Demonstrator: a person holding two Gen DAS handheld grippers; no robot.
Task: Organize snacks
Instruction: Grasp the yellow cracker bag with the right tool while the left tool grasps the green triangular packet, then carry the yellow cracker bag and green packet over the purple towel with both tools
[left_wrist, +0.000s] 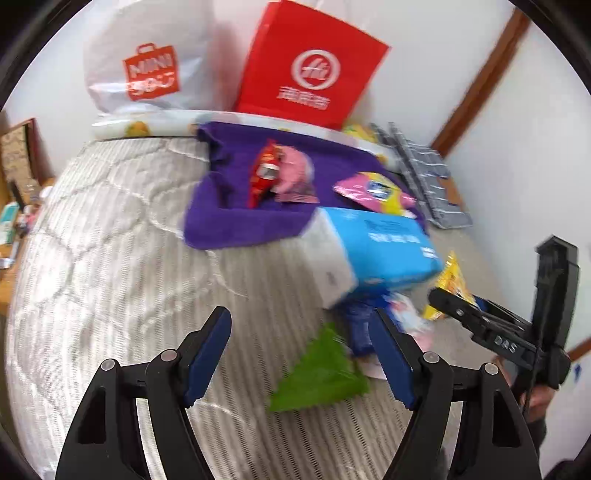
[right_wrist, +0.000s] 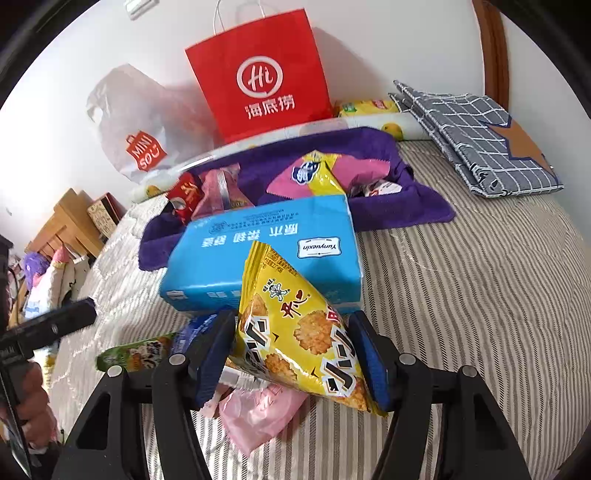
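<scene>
Left gripper first: tilted down over the striped bed cover, its jaws spread wide with nothing between them, blue pads apart over bare bedding. Just ahead and a touch right of its right pad lies a green snack packet, flat on the bed and untouched. Beyond that, past the jaws, sits the blue tissue pack, and further ahead still the purple towel with a red packet and a pink packet lying on it.

Over to the right gripper, also angled downward (a hand on the other tool shows at the far left edge of this view). Between its jaws stands a yellow rice-cracker bag, one corner pointing up against the tissue pack behind it. The left pad sits at the bag's edge and the right pad at its far side, the bag's lower corner lapping over that pad; whether they press it firmly I cannot tell. Under the jaws, on the bed, lies a pale pink packet. Left of the left pad, a green packet. Far ahead, against the wall, a red paper bag stands upright, a folded grey checked cloth to its right.
</scene>
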